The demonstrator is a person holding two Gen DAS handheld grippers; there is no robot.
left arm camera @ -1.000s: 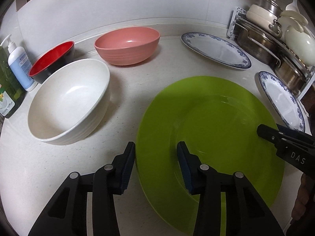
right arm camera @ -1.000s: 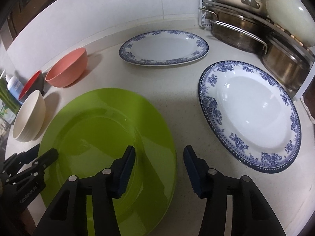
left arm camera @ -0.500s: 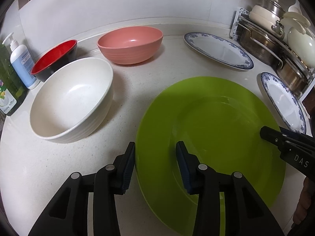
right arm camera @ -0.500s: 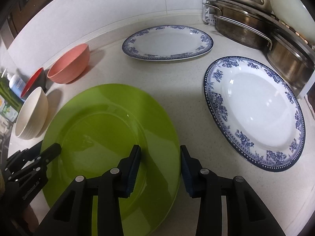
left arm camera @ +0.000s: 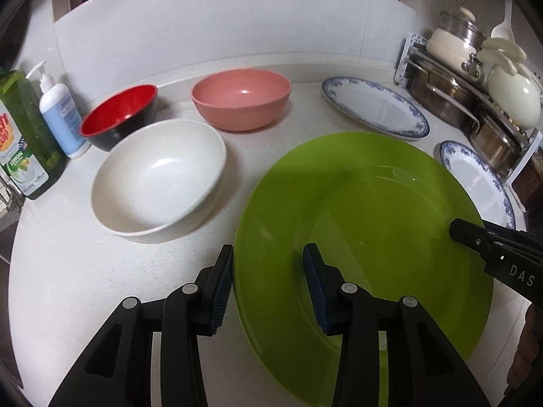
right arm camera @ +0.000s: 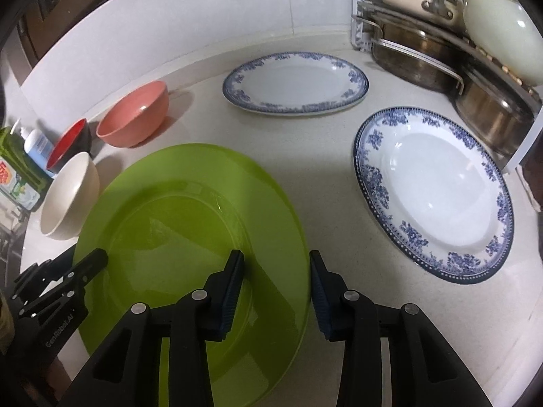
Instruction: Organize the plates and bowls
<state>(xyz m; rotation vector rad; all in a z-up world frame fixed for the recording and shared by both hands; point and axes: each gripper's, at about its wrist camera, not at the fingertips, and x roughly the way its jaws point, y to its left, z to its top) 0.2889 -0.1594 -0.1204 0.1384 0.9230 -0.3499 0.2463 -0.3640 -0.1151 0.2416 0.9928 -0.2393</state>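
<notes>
Near the front edge of the counter [left arm camera: 61,271], we hold the left gripper [left arm camera: 268,286] and right gripper [right arm camera: 276,288] low and level. Both stay apart, astride opposite rims of the green plate [left arm camera: 370,230], gripping nothing. Our right one slid nearer the rim; the plate has not moved.

Big plate [left arm camera: 373,224] sits front and centre on the counter [left arm camera: 68,271]. To its left a bowl [left arm camera: 156,176], two more bowls behind that one [left arm camera: 118,115] [left arm camera: 241,98], bottles [left arm camera: 57,108] at far left. Right and behind: two patterned plates [right arm camera: 434,190] [right arm camera: 295,81], pot rack [right arm camera: 441,34] beyond them.
</notes>
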